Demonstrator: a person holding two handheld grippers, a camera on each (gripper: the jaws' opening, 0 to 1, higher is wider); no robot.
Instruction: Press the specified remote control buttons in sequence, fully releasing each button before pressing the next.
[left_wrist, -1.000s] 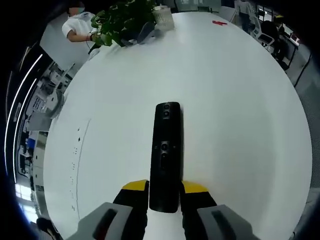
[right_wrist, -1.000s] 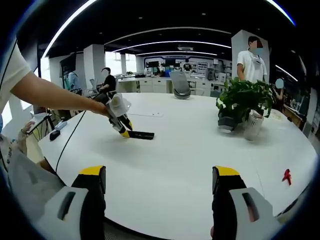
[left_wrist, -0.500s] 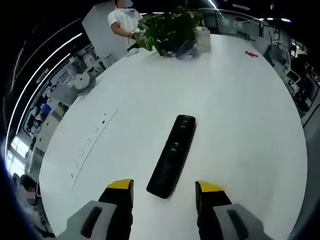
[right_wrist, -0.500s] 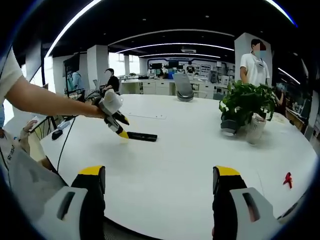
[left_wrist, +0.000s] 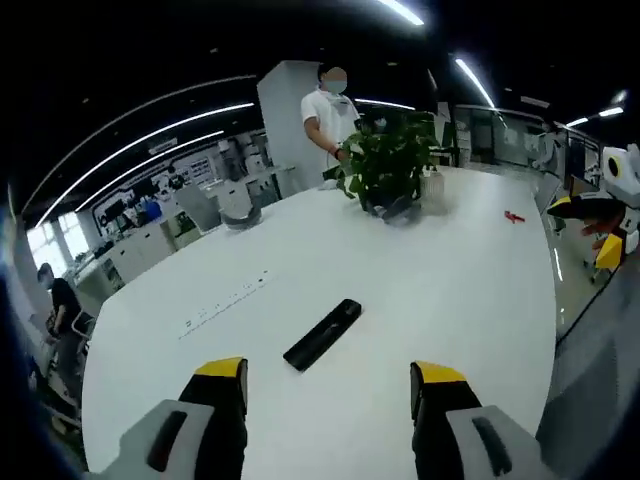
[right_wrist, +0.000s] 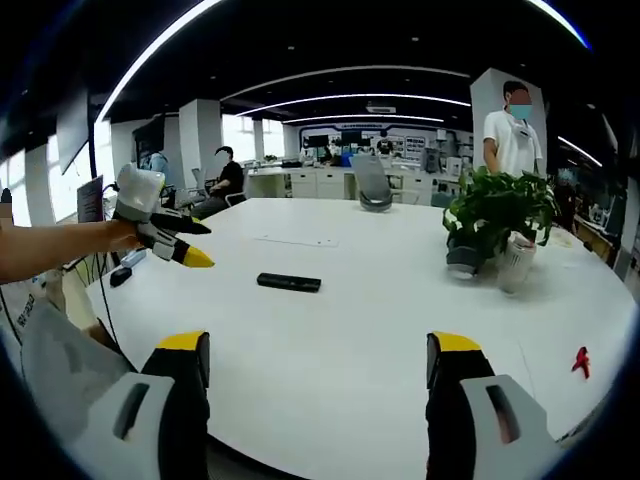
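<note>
Remote control (left_wrist: 322, 334) lies apart from the spread-jawed left gripper (left_wrist: 328, 383), mid-surface (left_wrist: 470, 290), bare white all around; right gripper (right_wrist: 318, 360) likewise agape.

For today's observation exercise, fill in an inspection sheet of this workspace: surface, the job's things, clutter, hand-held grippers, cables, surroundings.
Surface: large white round table, mostly bare.
Job's things: black remote control lying flat on the table, untouched, apart from both grippers.
Clutter: potted plant with a white container beside it; small red object near the table edge.
Grippers: left hand-held gripper open, raised off the table, holding nothing; right hand-held gripper open, empty.
Cables: dark cable hanging at the table's edge.
Surroundings: open office; standing person; seated person; grey chair.
</note>
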